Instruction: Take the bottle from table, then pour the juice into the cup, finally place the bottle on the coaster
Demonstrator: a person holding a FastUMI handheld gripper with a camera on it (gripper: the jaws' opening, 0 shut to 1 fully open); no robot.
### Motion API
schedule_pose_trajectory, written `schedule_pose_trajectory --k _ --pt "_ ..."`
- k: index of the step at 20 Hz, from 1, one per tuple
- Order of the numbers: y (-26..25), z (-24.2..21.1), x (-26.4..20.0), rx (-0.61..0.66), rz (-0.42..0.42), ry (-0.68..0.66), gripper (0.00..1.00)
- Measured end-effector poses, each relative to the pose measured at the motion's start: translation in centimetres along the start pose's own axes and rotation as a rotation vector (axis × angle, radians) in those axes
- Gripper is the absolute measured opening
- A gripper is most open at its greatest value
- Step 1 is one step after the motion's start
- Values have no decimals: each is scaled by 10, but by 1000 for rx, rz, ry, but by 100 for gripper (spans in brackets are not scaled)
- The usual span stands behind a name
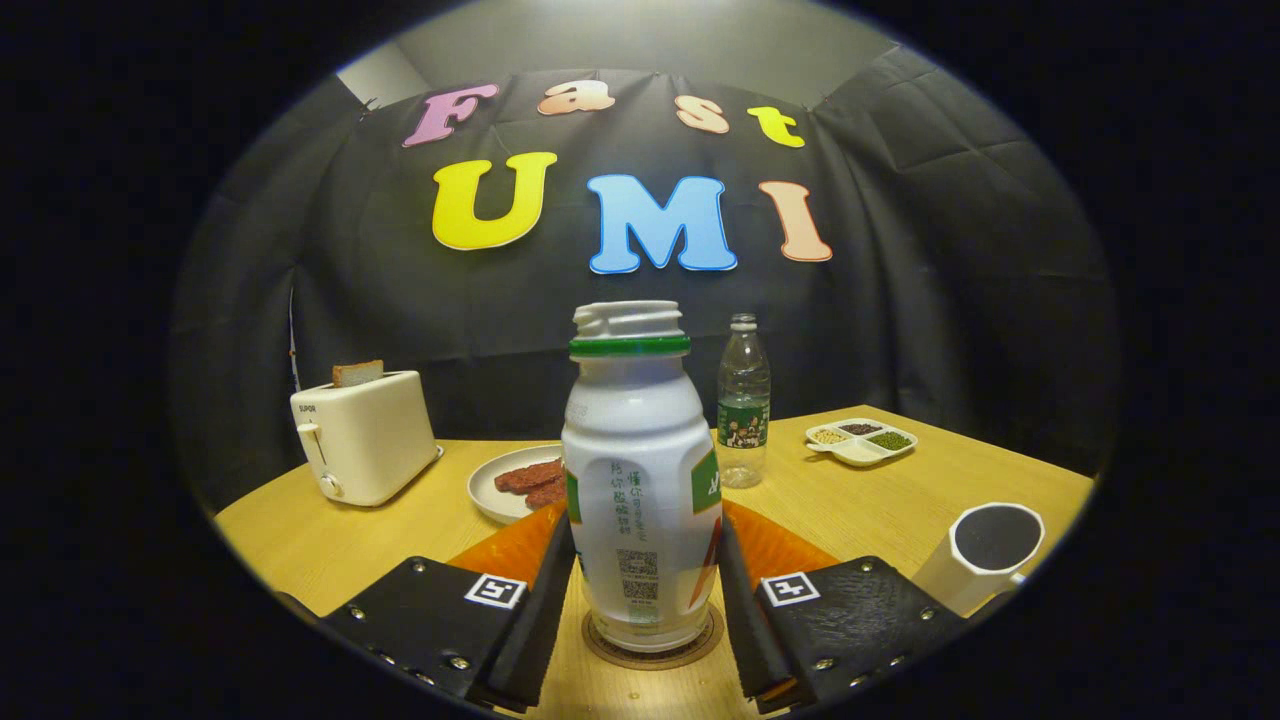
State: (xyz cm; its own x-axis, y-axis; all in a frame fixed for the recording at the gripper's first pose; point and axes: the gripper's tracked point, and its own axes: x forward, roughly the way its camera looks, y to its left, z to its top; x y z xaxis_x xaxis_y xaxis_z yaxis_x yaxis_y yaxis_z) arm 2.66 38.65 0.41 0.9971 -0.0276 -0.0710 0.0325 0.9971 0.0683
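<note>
White juice bottle [640, 480], uncapped, green collar under the threaded neck, upright between the two fingers of the gripper [642, 600]; base seated on the round coaster [652, 652] on the wooden table [900, 510], coaster rim visible all round the foot. Fingers flanking the lower body of the bottle on either side, looking to be just touching or a hair off the label; cannot tell whether pressing or already slack. White cup [985, 560] off beyond the right finger, well apart from the bottle, dark inside, contents not legible. Also on the table: cream toaster [365, 435] with a slice standing in its slot, plate [490, 490] of brownish slices behind the bottle, clear water bottle [743, 405] just behind and to the right, divided dish [860, 440] of grains farther back. Step in hand, judged from the layout: final placement, release pending or under way. Advice for a clean finish: confirm base flat and centred on the coaster before letting go; spread both fingers evenly so neither drags the label and tips the open neck; withdraw straight back along the finger line, low and level, no sideways sweep toward the cup. Risk: tall narrow body, open top, spill if nudged.
</note>
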Motion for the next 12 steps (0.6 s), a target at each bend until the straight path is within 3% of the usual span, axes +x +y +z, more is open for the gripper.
schedule_pose_trajectory --k 12 --pt "-6 -12 9 42 13 5 71"
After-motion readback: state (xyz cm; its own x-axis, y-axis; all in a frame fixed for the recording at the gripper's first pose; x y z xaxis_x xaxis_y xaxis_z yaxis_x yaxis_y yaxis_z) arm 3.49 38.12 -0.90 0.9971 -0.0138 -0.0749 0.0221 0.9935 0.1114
